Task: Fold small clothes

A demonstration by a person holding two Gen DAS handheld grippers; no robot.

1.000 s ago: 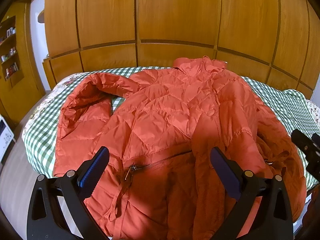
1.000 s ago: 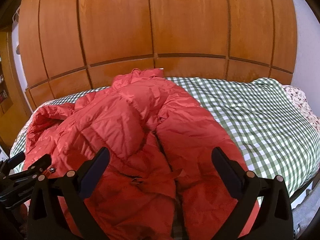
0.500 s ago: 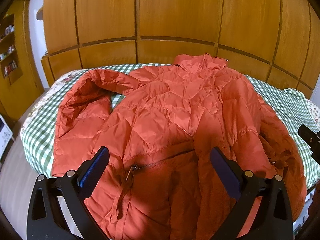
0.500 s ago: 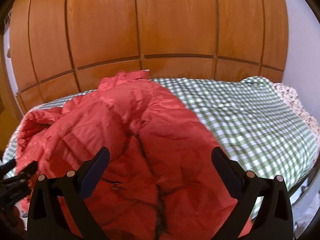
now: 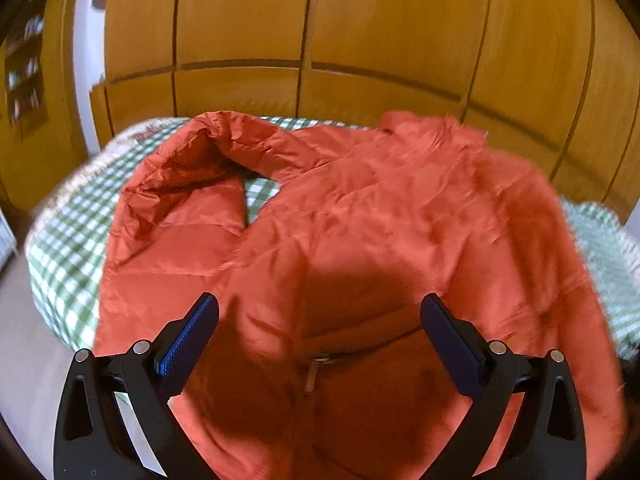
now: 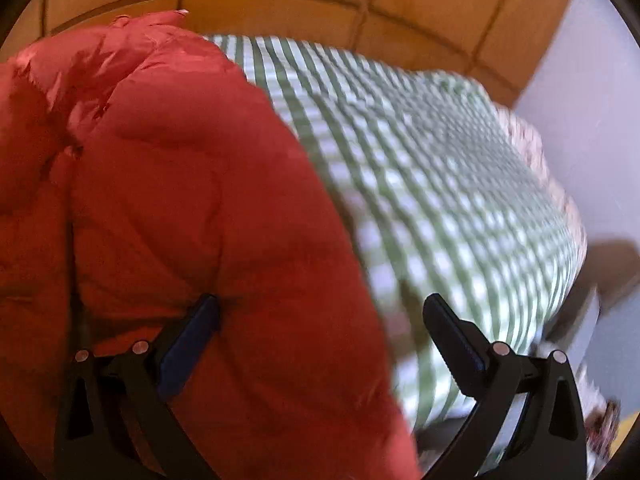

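An orange-red puffer jacket (image 5: 360,216) lies spread on a bed with a green-checked cover (image 5: 64,240). One sleeve (image 5: 176,184) bends out to the left, and a zip pull (image 5: 314,372) shows near the hem. My left gripper (image 5: 318,320) hangs open just above the jacket's lower front, with nothing between its blue pads. In the right wrist view the jacket (image 6: 180,200) fills the left half. My right gripper (image 6: 320,320) is open over the jacket's right edge, its left finger (image 6: 192,340) against the fabric and its right finger over the checked cover (image 6: 440,184).
A wooden panelled wardrobe (image 5: 320,32) runs behind the bed. Shelves (image 5: 24,68) stand at the far left. A pale wall (image 6: 592,120) and floor (image 6: 616,280) lie beyond the bed's right side. The bed's near left edge drops to the floor (image 5: 28,344).
Both grippers have moved forward and lower toward the jacket. The right view has swung right and down, so the jacket edge now sits between its fingers. Both stay open.
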